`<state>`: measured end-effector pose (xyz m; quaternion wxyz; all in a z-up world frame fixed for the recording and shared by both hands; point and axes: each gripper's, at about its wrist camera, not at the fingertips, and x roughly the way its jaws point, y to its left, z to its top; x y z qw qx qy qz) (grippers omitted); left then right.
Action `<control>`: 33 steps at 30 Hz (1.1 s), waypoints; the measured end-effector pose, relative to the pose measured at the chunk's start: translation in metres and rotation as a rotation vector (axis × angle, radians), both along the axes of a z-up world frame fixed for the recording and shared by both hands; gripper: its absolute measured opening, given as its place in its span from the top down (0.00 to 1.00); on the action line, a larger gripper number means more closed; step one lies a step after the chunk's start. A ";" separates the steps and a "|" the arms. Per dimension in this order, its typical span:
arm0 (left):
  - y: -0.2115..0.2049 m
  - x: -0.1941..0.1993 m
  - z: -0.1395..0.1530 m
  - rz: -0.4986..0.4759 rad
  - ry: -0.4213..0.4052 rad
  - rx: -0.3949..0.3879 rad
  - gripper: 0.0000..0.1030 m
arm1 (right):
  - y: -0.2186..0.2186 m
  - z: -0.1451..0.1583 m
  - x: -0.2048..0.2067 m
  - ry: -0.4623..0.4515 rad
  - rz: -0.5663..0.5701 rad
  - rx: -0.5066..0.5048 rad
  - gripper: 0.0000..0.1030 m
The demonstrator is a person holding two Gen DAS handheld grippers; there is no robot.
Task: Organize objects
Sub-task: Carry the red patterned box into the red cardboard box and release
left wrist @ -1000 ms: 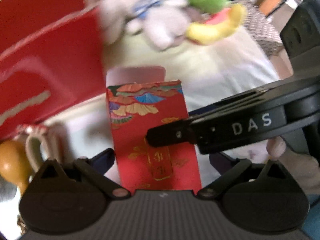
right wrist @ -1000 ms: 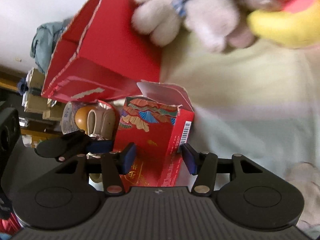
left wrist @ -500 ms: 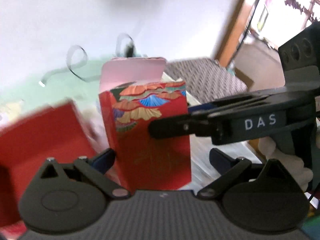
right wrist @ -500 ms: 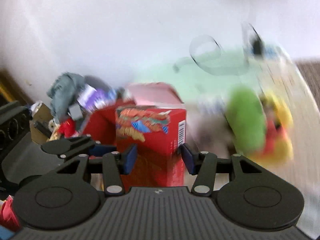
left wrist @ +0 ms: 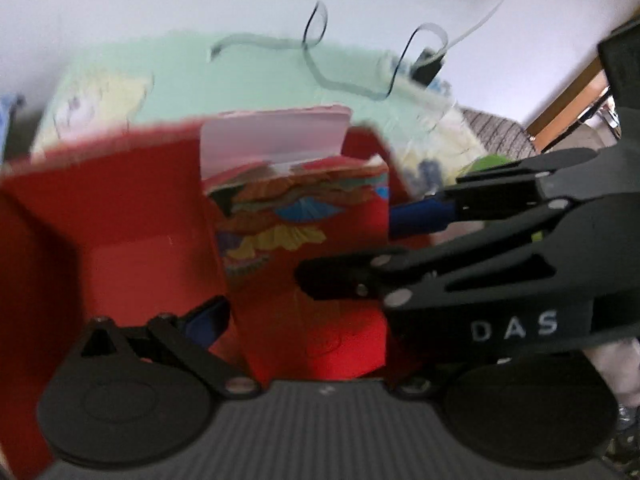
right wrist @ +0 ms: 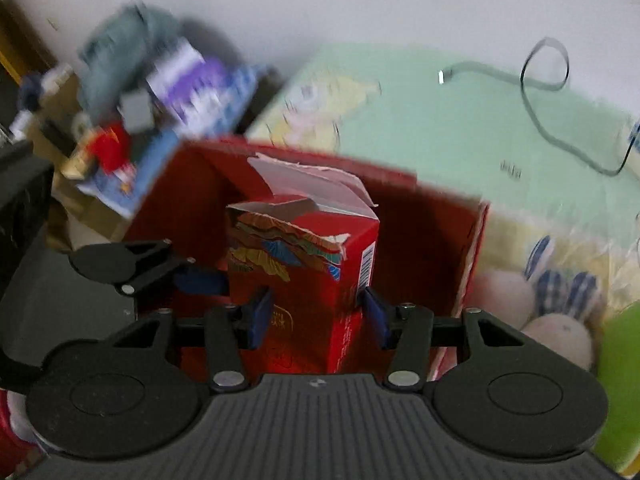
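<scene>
Red cardboard now surrounded the small carton (right wrist: 304,264), which had been held above the bedding a second earlier and was now lowered inside the large red box (right wrist: 440,240). It was pinched by the right gripper (right wrist: 316,316) and flanked by the left gripper (left wrist: 304,312), whether touching could not be told. Only the right view showed the plush toys (right wrist: 532,312) beside the box.

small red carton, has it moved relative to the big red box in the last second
Yes. The small red carton, shut in the right gripper, sat below and outside the big red box; now it stands within its walls.
</scene>
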<state>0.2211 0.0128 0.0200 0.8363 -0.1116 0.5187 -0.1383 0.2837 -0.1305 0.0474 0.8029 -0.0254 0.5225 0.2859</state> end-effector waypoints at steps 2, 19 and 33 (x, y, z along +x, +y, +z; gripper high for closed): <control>0.002 0.011 -0.015 0.000 0.052 -0.030 0.08 | 0.006 -0.008 0.006 0.025 -0.007 -0.044 0.49; 0.027 -0.017 0.007 0.082 -0.022 0.007 0.06 | -0.005 0.006 0.011 0.022 -0.080 -0.008 0.49; 0.054 -0.041 0.014 0.297 -0.007 0.300 0.07 | 0.058 -0.062 0.038 0.253 -0.103 -0.006 0.56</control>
